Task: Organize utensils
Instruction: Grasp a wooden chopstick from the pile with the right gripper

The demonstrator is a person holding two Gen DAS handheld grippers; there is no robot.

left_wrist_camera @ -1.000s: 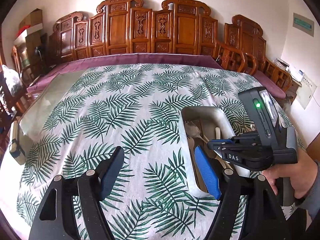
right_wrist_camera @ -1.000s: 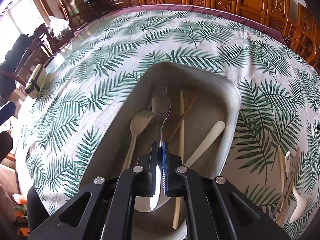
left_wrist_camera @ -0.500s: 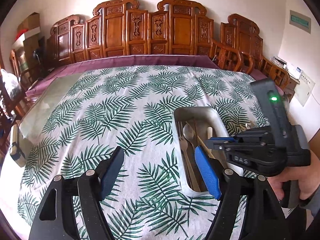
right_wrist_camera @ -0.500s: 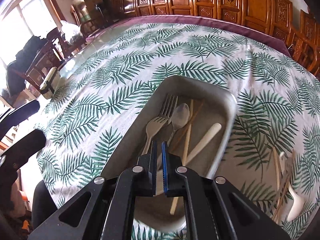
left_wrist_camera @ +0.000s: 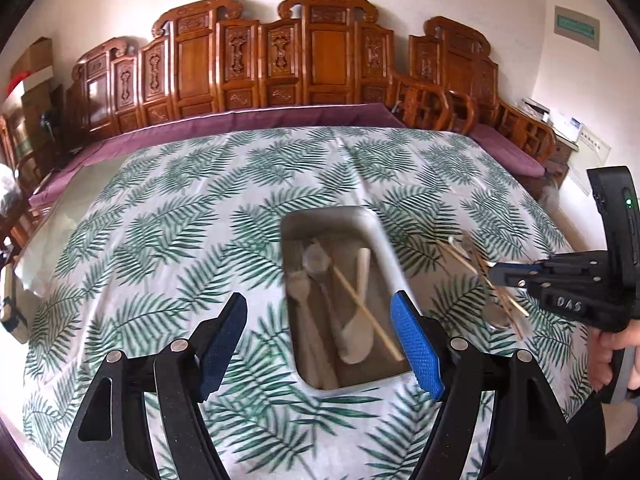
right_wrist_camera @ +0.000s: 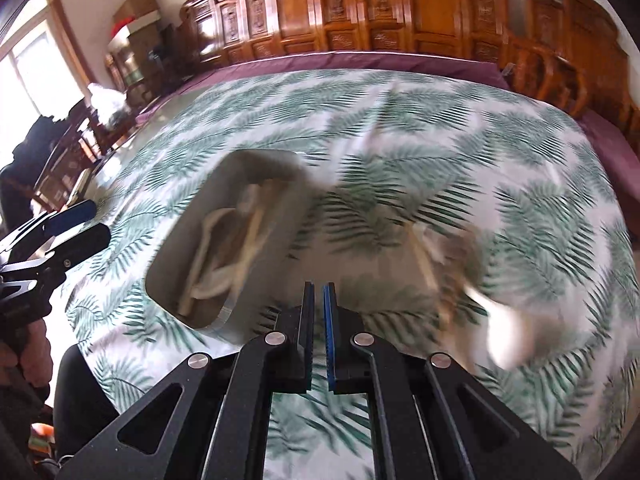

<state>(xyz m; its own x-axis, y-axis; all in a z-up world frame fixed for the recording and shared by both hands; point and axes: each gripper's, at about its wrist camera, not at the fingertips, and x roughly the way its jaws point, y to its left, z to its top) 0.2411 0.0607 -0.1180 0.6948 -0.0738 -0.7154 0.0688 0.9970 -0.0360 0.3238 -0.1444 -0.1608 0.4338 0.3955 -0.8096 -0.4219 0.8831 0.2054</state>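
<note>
A grey metal tray [left_wrist_camera: 326, 213] lies on the leaf-print cloth and holds a fork, a metal spoon [left_wrist_camera: 316, 260], a white spoon [left_wrist_camera: 362, 280] and a chopstick. My left gripper [left_wrist_camera: 318, 312] hovers open over the tray's near end with nothing between its fingers. Right of the tray, loose chopsticks [left_wrist_camera: 464, 260] and spoons lie on the cloth. My right gripper [left_wrist_camera: 498, 271] is shut and empty above them. In the blurred right wrist view, the right gripper [right_wrist_camera: 318, 292] sits between the tray [right_wrist_camera: 230, 304] and the loose utensils [right_wrist_camera: 440, 264].
Carved wooden chairs [left_wrist_camera: 320, 60] line the far side of the table. A purple cloth [left_wrist_camera: 240, 120] edges the far rim. A person's hand [left_wrist_camera: 608, 356] holds the right gripper's handle. The left gripper [right_wrist_camera: 76, 224] shows at the left edge of the right wrist view.
The right gripper let go of the metal spoon in the tray, then swung right towards the loose utensils. The left gripper shifted right, so the tray now lies between its fingers.
</note>
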